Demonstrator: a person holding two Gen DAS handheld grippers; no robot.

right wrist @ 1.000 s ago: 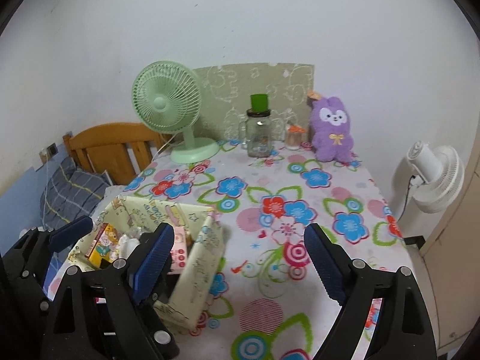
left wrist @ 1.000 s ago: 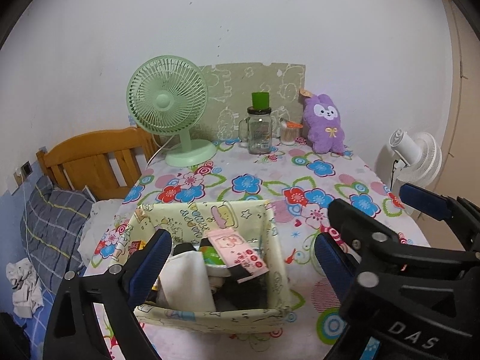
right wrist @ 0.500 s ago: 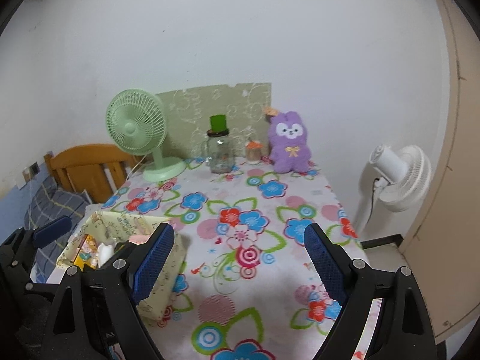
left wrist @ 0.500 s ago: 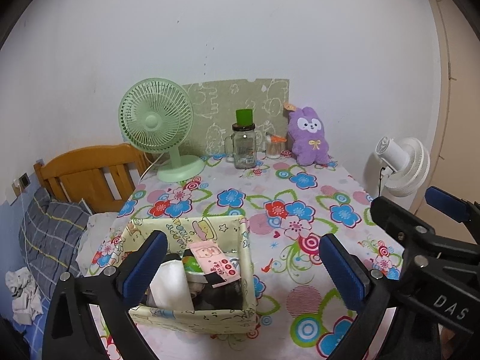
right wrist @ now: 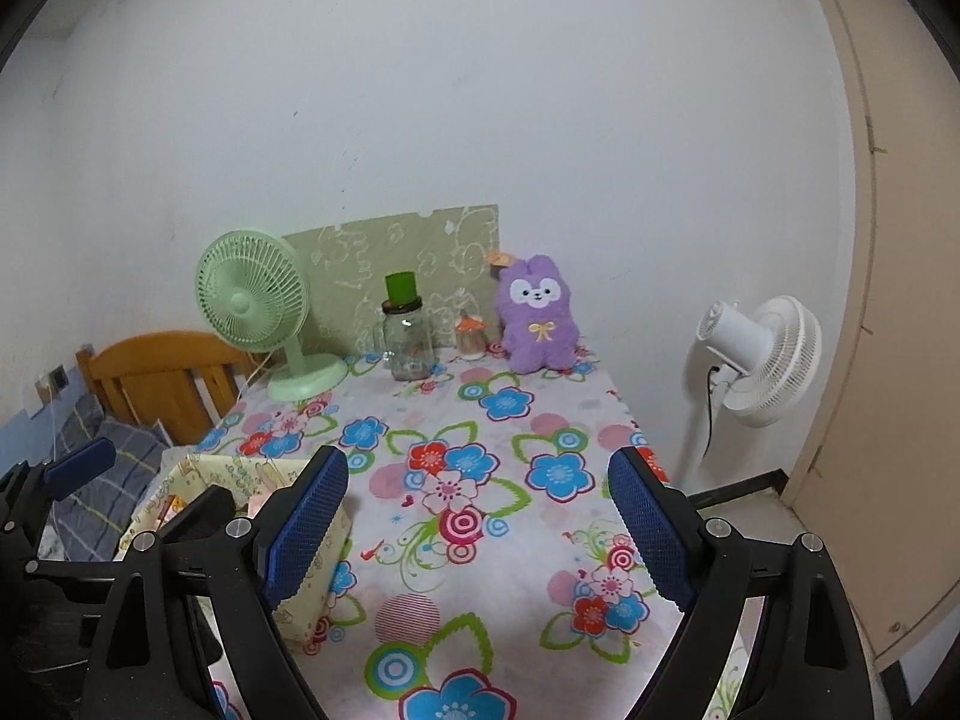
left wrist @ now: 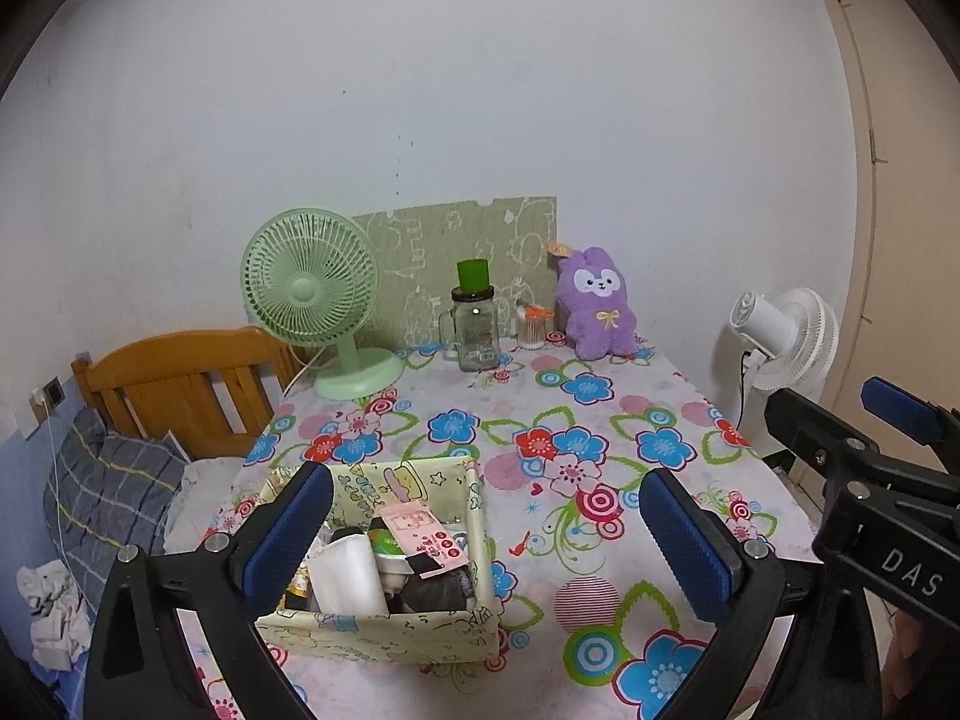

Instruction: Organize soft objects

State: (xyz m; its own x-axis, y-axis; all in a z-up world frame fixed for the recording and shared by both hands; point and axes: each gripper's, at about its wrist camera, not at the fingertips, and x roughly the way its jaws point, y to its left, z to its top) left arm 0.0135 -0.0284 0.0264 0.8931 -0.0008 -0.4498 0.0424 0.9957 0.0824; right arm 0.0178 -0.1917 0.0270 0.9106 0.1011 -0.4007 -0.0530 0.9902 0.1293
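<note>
Plush toy: one purple bunny plush (left wrist: 597, 303) sits upright at the far edge of the table, upper centre-right of the left wrist view, leaning against the wall.
Fabric bin: one pale yellow cartoon-print bin (left wrist: 384, 630) at lower centre-left of that view, on the table's near left part, well apart from the plush; in it a white folded cloth (left wrist: 348, 576), a pink printed packet (left wrist: 423, 534) and dark items too jumbled to count.
Left gripper (left wrist: 486, 540): jaws wide, having just finished opening; nothing pressed between them, the bin lies beyond the left finger.
Right gripper (right wrist: 480, 531): jaws wide, holding nothing, only flowered tablecloth between them.
Table (left wrist: 600, 432): one, covered in a cloth of blue, red and pink flowers.
Fans: two; a green desk fan (left wrist: 312, 300) at the table's far left, a white standing fan (left wrist: 786, 336) off the table at right.
Jars: one glass mug jar (left wrist: 475, 330) with a green cup on top, one small orange-lidded jar (left wrist: 533, 329) between it and the plush.
Backboard: one green patterned panel (left wrist: 432, 258) against the wall.
Bed: one wooden headboard (left wrist: 180, 384) and one plaid pillow (left wrist: 102, 486) at left.
</note>
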